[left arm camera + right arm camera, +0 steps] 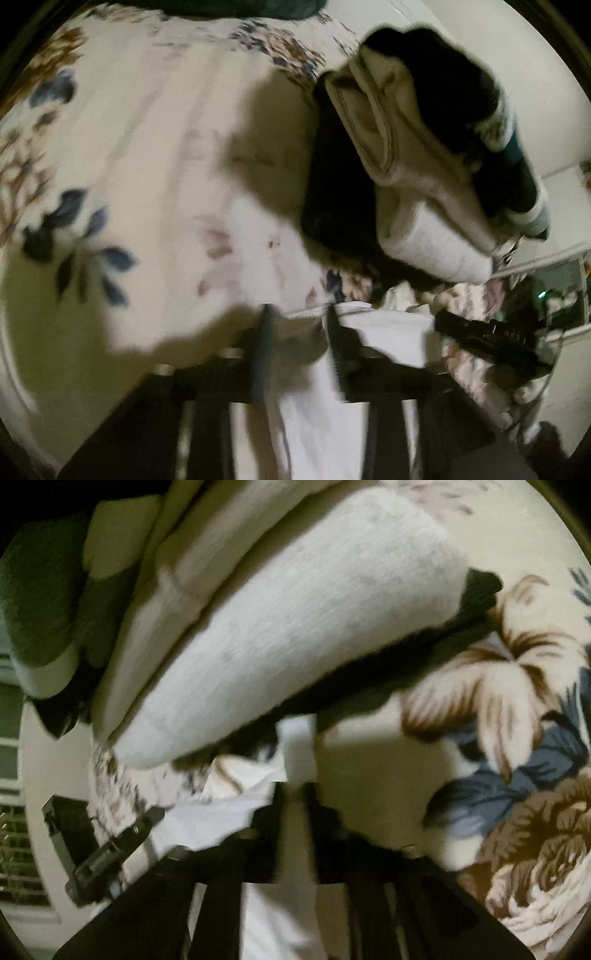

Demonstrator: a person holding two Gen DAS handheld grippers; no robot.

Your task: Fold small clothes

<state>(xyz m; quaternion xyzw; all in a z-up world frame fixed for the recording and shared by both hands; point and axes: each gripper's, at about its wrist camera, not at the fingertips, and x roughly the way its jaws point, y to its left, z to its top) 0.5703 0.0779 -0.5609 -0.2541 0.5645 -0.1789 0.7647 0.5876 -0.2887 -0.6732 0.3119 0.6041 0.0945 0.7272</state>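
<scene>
Both claws, left (299, 314) and right (295, 790), pinch white cloth (384, 325).

We are seeing a white garment (314, 387) hanging between the fingers at the lower middle of the left wrist view, its upper edge stretching rightward; the same white garment (218, 819) is spreading, crumpled, across the lower left of the right wrist view. A stack of folded clothes (424, 166), white, black and teal, is lying at the upper right of the left view, and is filling the upper left of the right view (295, 627).
</scene>
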